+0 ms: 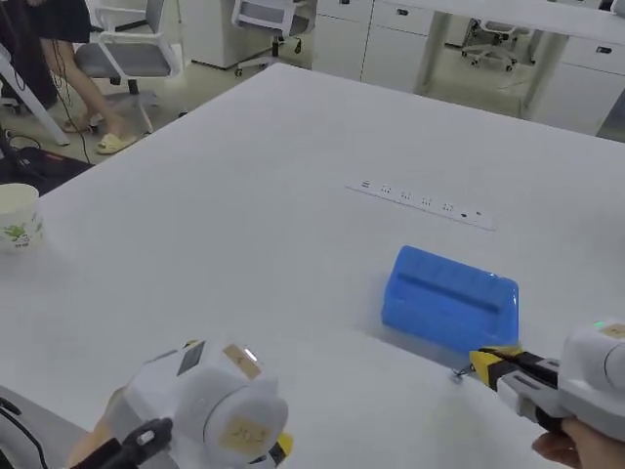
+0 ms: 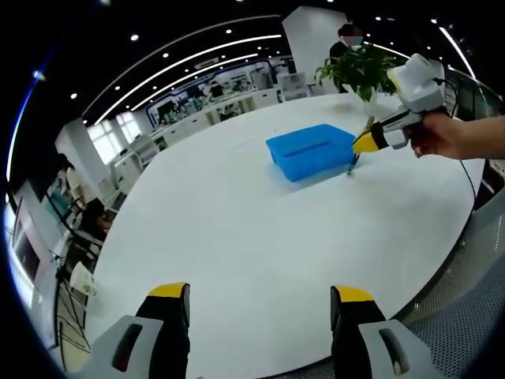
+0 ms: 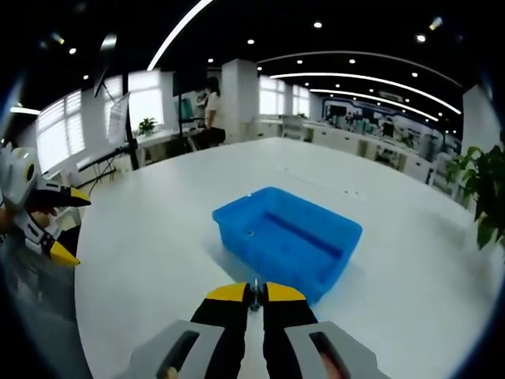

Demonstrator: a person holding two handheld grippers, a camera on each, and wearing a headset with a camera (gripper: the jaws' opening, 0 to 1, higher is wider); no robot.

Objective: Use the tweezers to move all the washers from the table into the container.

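While I steer from here, the blue container (image 1: 449, 303) on the white table (image 1: 244, 215) serves as my reference. The right gripper (image 3: 254, 290) sits just in front of the container's near wall. Its yellow-tipped jaws are clenched on the tweezers (image 3: 254, 298), a thin metal sliver standing between them.

In the head view the tweezers' tip pokes out just beside the container's near corner, low over the tabletop. I cannot tell whether it pinches anything there. From the right gripper view I see one small pale ring on the container floor, close to the wall nearest the left gripper. It looks like a washer (image 3: 249, 234), though it is too small to be sure.

The left gripper (image 2: 260, 294) is well apart from the container, back by the table's near edge. Its jaws are released and spread wide over bare tabletop. In its view a hand (image 2: 442, 136) grips the right gripper just beside the container.

A flat white power strip (image 1: 420, 203) lies on the table beyond the container's far side. A paper cup (image 1: 18, 217) stands well away from the container, by the table's left edge. A potted plant (image 2: 359, 69) rises behind the container in the left gripper view.
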